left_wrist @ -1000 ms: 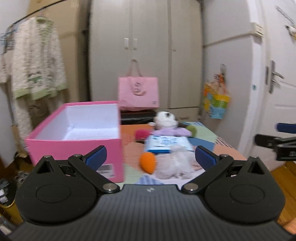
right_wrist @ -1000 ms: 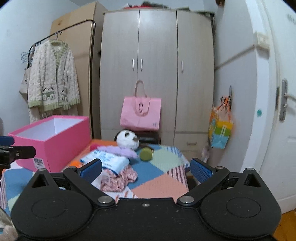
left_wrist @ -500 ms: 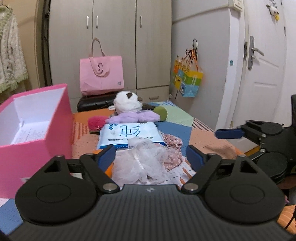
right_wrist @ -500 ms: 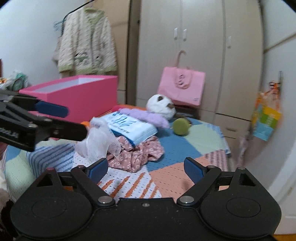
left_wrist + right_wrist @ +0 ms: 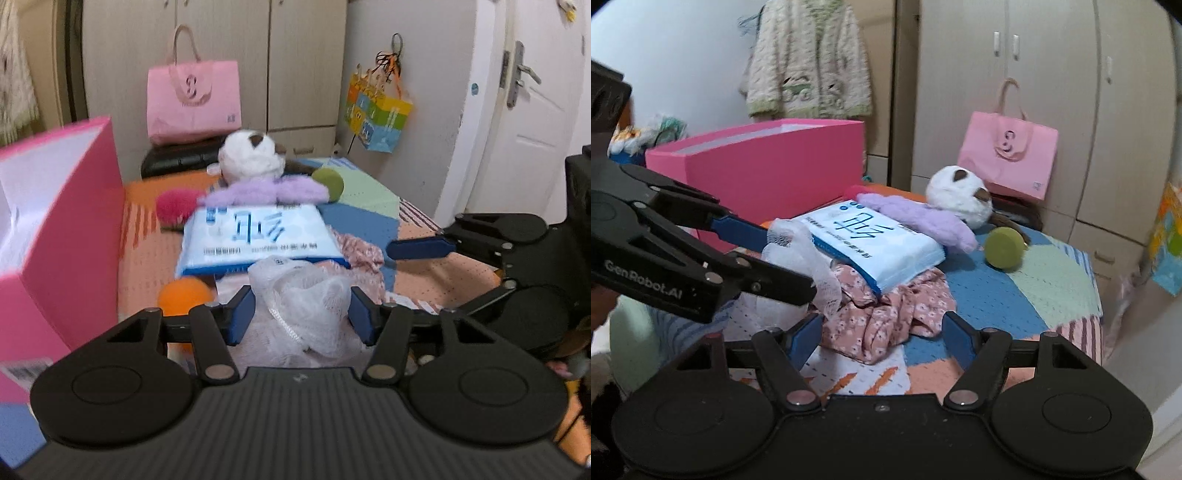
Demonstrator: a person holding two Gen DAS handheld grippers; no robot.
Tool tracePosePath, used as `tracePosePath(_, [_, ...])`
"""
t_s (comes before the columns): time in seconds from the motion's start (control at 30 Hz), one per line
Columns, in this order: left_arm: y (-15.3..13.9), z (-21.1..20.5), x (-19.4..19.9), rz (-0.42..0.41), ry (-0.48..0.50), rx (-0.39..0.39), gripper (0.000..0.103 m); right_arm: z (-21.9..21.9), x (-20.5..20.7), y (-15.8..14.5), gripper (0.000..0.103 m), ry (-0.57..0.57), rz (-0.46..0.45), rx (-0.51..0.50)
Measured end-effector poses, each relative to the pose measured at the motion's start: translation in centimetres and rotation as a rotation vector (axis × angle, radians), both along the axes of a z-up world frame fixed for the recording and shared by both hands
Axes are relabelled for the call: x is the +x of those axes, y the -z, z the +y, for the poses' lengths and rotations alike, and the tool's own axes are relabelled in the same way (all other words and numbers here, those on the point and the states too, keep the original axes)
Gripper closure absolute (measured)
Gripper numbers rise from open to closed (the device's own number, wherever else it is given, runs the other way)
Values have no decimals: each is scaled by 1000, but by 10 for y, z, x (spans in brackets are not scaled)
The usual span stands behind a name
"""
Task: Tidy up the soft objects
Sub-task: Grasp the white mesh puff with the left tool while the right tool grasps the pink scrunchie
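A white mesh pouf (image 5: pixel 306 295) lies on the patchwork cover in front of a blue-and-white tissue pack (image 5: pixel 255 232). My left gripper (image 5: pixel 303 314) has the pouf between its blue pads, which touch it on both sides while the jaws are closing. In the right wrist view the left gripper (image 5: pixel 788 262) reaches in from the left onto the pouf (image 5: pixel 798 251). My right gripper (image 5: pixel 882 332) straddles a pink floral cloth (image 5: pixel 886 314); its jaws are closing and the pads stand clear of the cloth. An open pink box (image 5: pixel 74 221) stands at the left.
Behind the pack lie a white plush toy (image 5: pixel 251 155), a purple fluffy piece (image 5: pixel 266 192), a green ball (image 5: pixel 328 182) and a pink pompom (image 5: pixel 175 206). An orange ball (image 5: pixel 184 291) sits by the box. A pink tote bag (image 5: pixel 192 99) and wardrobe stand behind.
Both grippers came forward and down onto the pile. The left jaws narrowed around the white mesh pouf. The right jaws narrowed on either side of the floral cloth.
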State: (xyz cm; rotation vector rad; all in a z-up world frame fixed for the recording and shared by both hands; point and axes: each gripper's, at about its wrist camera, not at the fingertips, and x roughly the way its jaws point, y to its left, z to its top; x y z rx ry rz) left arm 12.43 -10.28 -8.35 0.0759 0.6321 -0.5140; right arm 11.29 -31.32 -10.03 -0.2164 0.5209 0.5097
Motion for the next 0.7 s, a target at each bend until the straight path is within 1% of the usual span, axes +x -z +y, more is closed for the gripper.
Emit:
tracePosePath(0.03, [2,1,2,11,-5,-5,49,3,2,1,26,-5,-4,-22])
tracePosePath(0.1, [2,-1,4,9,-10,14,48,7,8,3,24,-23,-5,-67])
tracePosePath(0.13, [2,-2,5,9,-12,20,45,8,12,3,19,-34,-3,-88])
tracePosePath(0.2, [3,-1,7,32,-11,10,42,7,19,3,13,-44,-6,-102])
tracePosePath(0.27, [5,1,8,60,-20,-7,38,5,28,2,12,-50,14,-95])
tracePosePath(0.37, [8,3,8,56,-62,-16,35,3,41,3,10,-66,62,-61])
tracePosePath(0.5, [10,8,9,69,-90,-39,34,2,47,6,10,-76,76,-31])
tracePosePath(0.53, [11,8,9,77,-89,-41,34,2,45,6,14,-75,71,-28])
tracePosePath(0.57, [12,8,8,80,-84,-42,34,2,43,6,21,-81,63,-23])
tracePosePath(0.63, [13,7,6,67,-74,-32,36,2,36,6,44,-80,45,-11])
tracePosePath(0.67, [14,6,4,54,-74,-18,40,3,34,6,49,-77,46,-1])
tracePosePath(0.7, [14,6,2,46,-75,-12,42,4,31,7,58,-74,48,10])
